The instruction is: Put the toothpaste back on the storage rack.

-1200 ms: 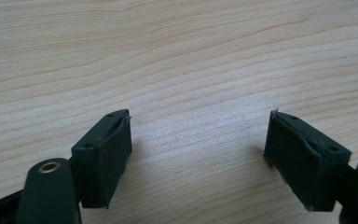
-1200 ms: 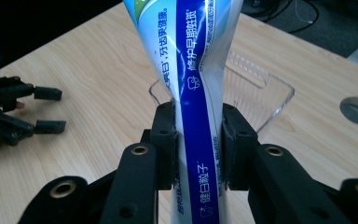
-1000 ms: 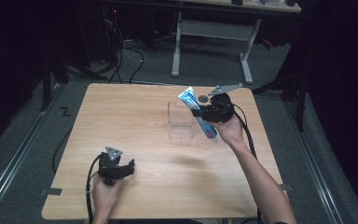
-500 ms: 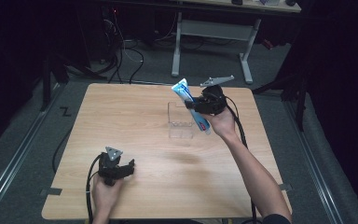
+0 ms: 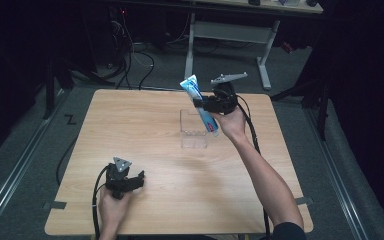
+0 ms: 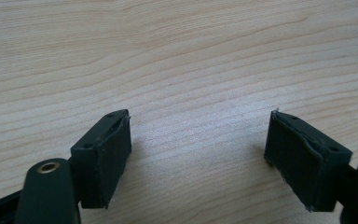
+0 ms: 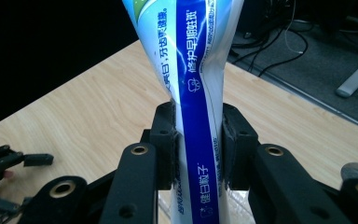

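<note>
Clamped on a blue-and-white toothpaste tube (image 7: 196,116), the right claw (image 7: 196,140) has its two black pads pressing the tube's sides, and the tube narrows where they pinch it. In the right gripper view the tube runs up between the jaws and out past the top edge, a blue band with white print facing the camera. In the high view the right claw (image 5: 211,106) is held above the far half of the table (image 5: 145,125), toward one o'clock from the table's middle, and the tube (image 5: 200,104) slants through it: the flat wide end points up toward eleven o'clock, the lower end toward five o'clock. A grey three-cornered plate (image 5: 228,78) sits on top of that claw, and a black cable trails from it along the person's right forearm (image 5: 265,180), which comes in from the five o'clock corner.

Just below the tube stands a clear plastic box (image 5: 194,129), open at the top, on the table a little beyond its middle. The tube's lower end hangs over the box's right rim; whether it touches the rim cannot be told.

The left claw (image 6: 198,154) is wide open with nothing between its jaws, bare wood grain beneath them. In the high view the left claw (image 5: 139,179) rests low at the near side of the table, toward seven o'clock, held in the person's left hand (image 5: 111,206), well apart from the box and the tube.
</note>
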`<state>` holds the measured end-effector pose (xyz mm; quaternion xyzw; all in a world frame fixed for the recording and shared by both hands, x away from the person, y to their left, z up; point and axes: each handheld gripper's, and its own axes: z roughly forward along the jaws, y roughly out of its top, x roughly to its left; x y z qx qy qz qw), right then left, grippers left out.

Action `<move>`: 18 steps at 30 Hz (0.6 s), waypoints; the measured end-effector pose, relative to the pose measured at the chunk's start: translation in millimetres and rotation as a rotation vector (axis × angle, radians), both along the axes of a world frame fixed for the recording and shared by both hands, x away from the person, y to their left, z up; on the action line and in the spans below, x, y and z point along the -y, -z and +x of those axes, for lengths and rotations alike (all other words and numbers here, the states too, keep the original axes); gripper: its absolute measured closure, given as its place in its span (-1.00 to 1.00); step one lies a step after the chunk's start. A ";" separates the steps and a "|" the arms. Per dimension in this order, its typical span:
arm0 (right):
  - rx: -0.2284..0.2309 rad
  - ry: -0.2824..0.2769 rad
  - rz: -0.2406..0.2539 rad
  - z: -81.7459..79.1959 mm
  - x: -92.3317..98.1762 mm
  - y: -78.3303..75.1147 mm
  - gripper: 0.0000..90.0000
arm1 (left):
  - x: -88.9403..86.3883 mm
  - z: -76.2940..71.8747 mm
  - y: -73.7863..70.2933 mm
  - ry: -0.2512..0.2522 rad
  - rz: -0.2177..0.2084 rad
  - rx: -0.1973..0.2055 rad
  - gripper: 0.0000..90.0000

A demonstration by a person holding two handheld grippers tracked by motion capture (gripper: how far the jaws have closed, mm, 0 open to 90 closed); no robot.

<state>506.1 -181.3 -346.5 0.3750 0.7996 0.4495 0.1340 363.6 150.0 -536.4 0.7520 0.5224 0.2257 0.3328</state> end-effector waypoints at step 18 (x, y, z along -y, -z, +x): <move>0.041 0.026 0.002 19.0 -25.8 1.3 0.54 | 0.0 -0.1 0.0 0.003 0.001 0.000 -0.49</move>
